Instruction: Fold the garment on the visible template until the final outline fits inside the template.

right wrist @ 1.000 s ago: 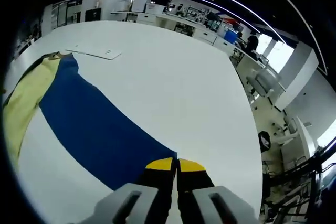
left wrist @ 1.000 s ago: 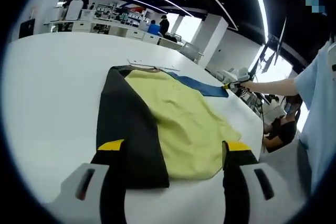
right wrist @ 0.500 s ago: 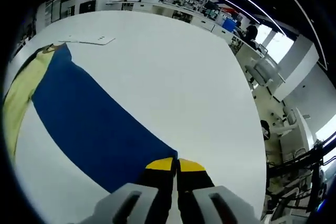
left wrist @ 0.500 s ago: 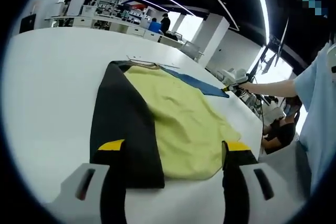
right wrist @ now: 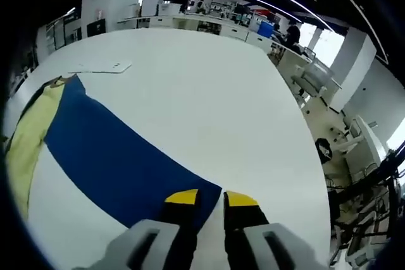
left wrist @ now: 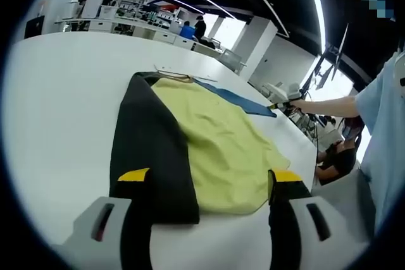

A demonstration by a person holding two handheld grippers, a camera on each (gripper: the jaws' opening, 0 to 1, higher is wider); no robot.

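Yellow-tipped jaws of the right gripper (right wrist: 205, 199) stand slightly parted at bottom centre, the blue sleeve (right wrist: 120, 162) end between them but not visibly clamped; the left gripper (left wrist: 205, 178) is wide open at the bottom of its view, holding nothing, over the near hem. Garment (left wrist: 209, 150) lies flat across mid-frame on the white table (left wrist: 57, 105), black sleeve (left wrist: 149, 150) laid alongside the yellow body. Judging by this, folding is barely started: blue sleeve is fully stretched out, template outline not discernible.
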